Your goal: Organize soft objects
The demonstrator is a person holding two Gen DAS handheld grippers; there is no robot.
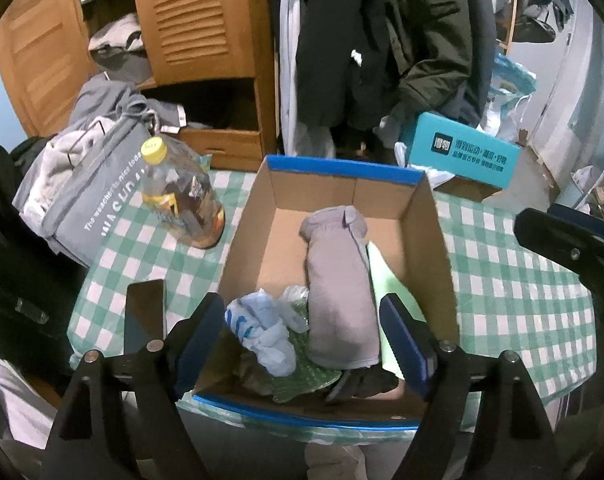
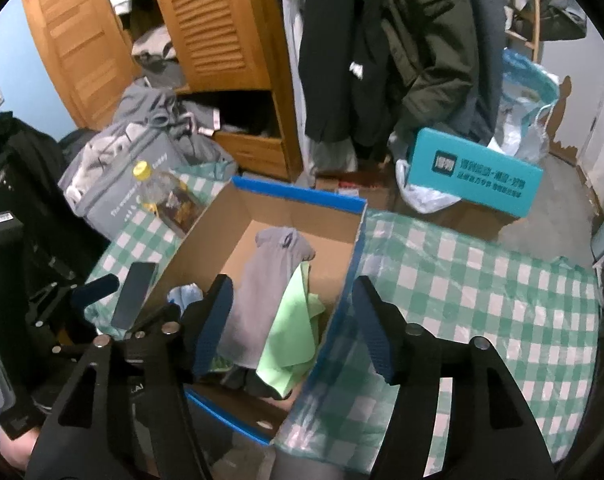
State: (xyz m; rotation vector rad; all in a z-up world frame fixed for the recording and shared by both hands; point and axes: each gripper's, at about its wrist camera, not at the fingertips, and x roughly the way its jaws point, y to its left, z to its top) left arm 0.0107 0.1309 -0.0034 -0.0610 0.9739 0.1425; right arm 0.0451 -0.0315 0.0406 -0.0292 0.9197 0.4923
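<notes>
An open cardboard box point(image 1: 426, 216) with blue rims stands on the green checked tablecloth. Inside lie a rolled grey garment point(image 1: 338, 292), a light green cloth point(image 1: 386, 280), a pale blue knotted cloth point(image 1: 262, 332), a green patterned piece point(image 1: 306, 376) and something dark at the near end. My left gripper point(image 1: 308, 340) hangs open above the box's near end, nothing between its pads. In the right wrist view the same box point(image 2: 262, 208) holds the grey garment point(image 2: 262, 292) and the green cloth point(image 2: 292, 336). My right gripper point(image 2: 292, 328) is open over the box's right wall, empty.
A plastic bottle point(image 1: 182, 196) with a yellow cap lies left of the box, next to a grey bag point(image 1: 90, 200) stuffed with clothes. A dark phone point(image 1: 144, 316) rests on the cloth. A teal box point(image 1: 462, 156), hanging coats and a wooden wardrobe stand behind.
</notes>
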